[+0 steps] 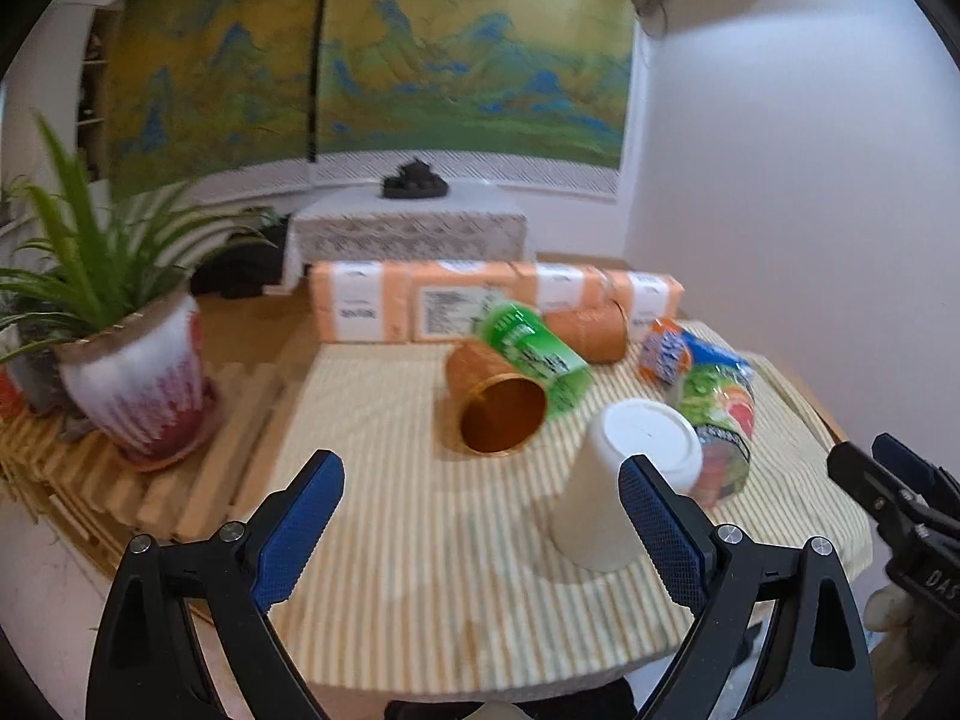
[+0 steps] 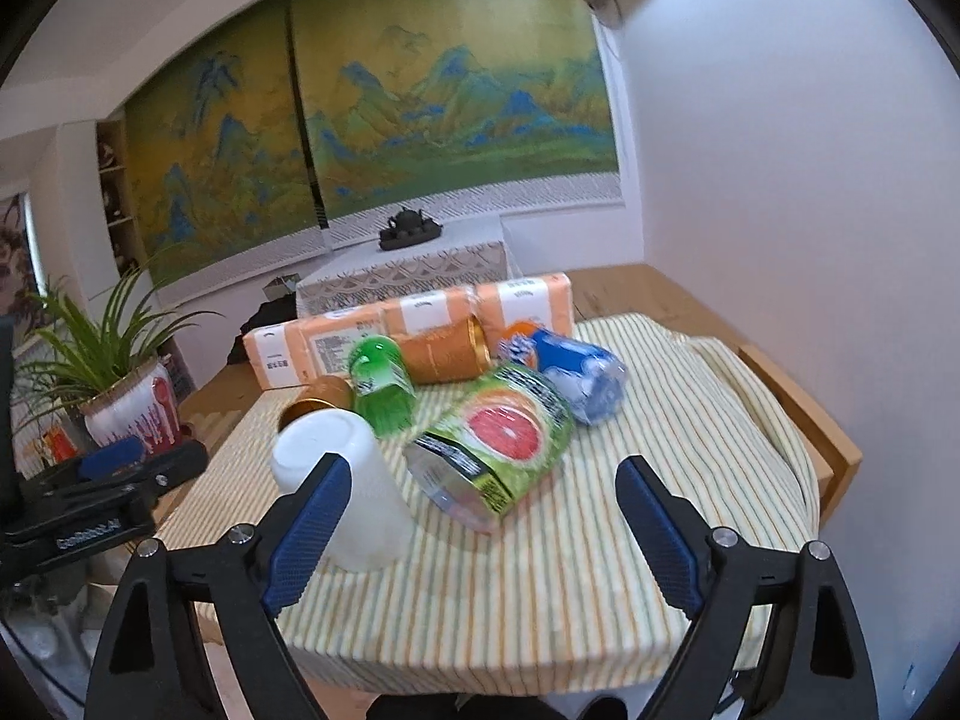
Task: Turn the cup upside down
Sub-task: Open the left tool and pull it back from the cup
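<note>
Both hand-held tools are spread wide and grip nothing: the left gripper (image 1: pixel 480 516) has the white paper cup (image 1: pixel 624 480) just ahead and off to its right, close by its right finger, while the right gripper (image 2: pixel 480 516) sees the same cup (image 2: pixel 345 492) ahead to its left, by its left finger. The cup already stands mouth-down on the striped tablecloth (image 2: pixel 540 588), base uppermost and its long axis roughly upright though leaning in the fisheye, so the flip looks done; I cannot tell which tool is nearer. Beyond lie an orange-gold cup (image 1: pixel 495 405) on its side, a green can (image 1: pixel 534 354), crushed bottles, orange tissue packs (image 2: pixel 414 324), a potted plant (image 1: pixel 126 360), then the landscape mural (image 2: pixel 372 120).
</note>
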Action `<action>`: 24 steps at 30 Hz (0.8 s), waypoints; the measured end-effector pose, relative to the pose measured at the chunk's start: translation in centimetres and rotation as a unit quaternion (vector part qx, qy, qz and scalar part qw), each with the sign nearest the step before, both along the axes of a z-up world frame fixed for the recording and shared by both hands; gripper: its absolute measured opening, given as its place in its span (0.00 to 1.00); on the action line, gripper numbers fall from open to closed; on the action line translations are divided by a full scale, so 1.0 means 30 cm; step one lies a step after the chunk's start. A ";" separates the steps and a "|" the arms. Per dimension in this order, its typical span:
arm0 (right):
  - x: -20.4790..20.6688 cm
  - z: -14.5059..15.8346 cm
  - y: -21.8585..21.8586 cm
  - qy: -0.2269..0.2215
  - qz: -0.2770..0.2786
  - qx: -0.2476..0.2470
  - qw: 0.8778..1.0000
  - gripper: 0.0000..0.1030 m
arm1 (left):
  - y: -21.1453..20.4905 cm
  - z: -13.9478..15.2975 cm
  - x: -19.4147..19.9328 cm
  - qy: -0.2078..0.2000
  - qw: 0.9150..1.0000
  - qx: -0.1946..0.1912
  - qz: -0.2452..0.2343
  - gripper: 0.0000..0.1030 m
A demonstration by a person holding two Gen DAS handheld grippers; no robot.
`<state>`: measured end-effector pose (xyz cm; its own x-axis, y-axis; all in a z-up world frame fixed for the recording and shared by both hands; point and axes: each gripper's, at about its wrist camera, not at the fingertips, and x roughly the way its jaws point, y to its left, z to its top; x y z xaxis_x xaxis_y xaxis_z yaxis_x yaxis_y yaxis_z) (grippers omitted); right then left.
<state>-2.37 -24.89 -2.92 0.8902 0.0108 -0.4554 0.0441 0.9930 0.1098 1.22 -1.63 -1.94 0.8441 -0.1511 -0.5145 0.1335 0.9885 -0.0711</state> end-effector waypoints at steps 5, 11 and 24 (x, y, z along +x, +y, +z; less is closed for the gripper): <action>0.005 0.011 0.065 -0.014 0.012 -0.015 1.000 0.89 | 0.040 0.033 -0.050 -0.023 0.999 -0.001 0.024 0.92; 0.000 0.016 0.114 -0.032 0.010 -0.033 0.999 0.92 | 0.054 0.053 -0.086 -0.039 0.999 0.003 0.037 0.92; -0.029 0.035 0.119 -0.050 -0.006 -0.040 0.998 0.92 | 0.044 0.086 -0.151 -0.070 0.996 0.010 0.046 0.99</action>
